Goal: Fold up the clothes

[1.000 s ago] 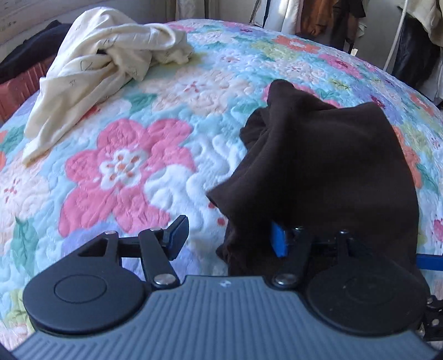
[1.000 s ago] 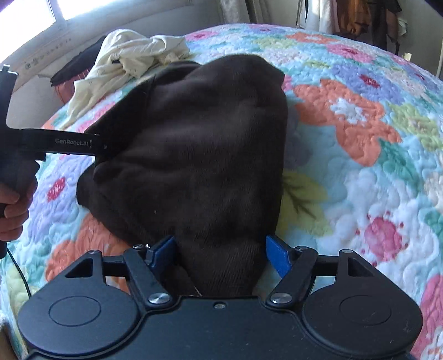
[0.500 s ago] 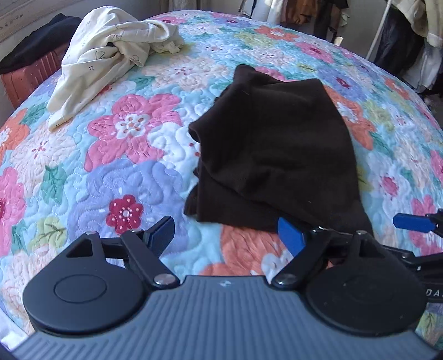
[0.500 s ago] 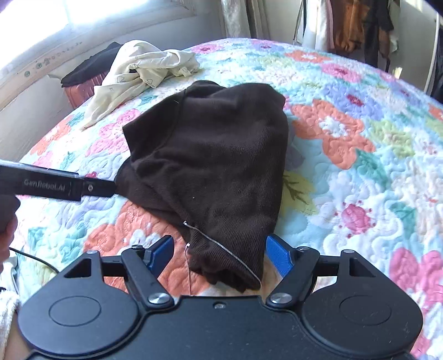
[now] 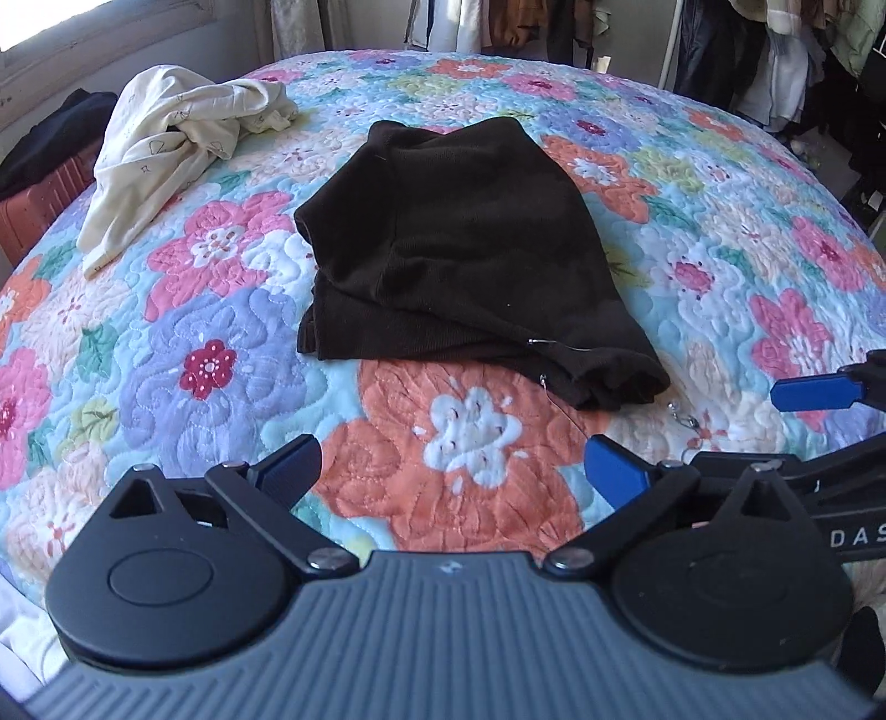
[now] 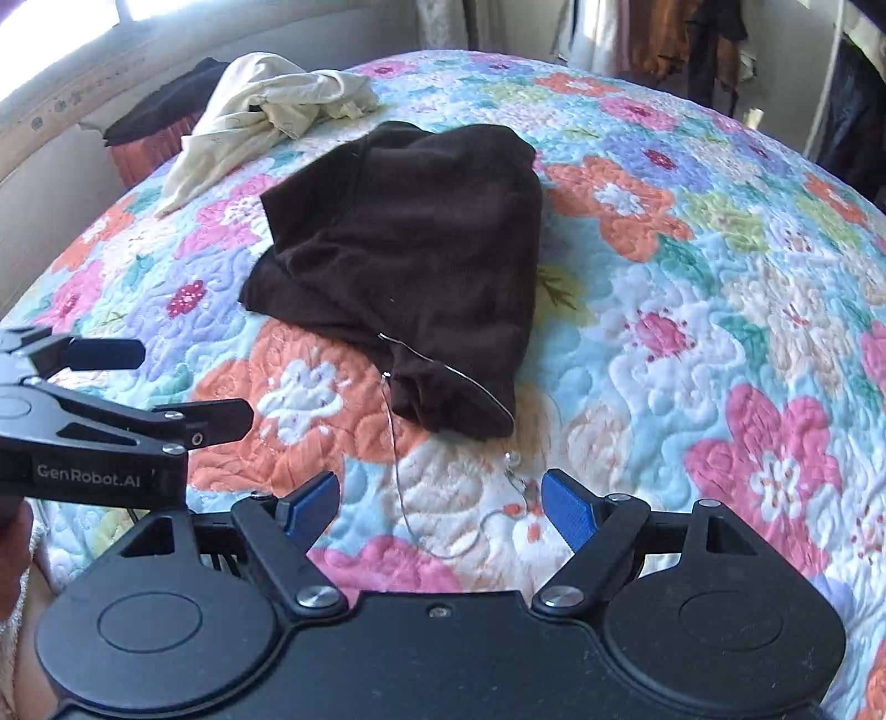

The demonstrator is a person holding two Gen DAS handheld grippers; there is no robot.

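Bed with floral quilt carries a folded dark brown garment centrally, plus a crumpled cream garment (far corner).

A bed fills the room's middle, covered by a quilt of bright stitched flowers. Daylight comes through a window at the upper left, above a pale wall. Hanging clothes crowd the far right side.

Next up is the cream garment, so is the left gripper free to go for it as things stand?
Probably yes: the left gripper is open and empty, and only bare quilt lies toward the cream garment.
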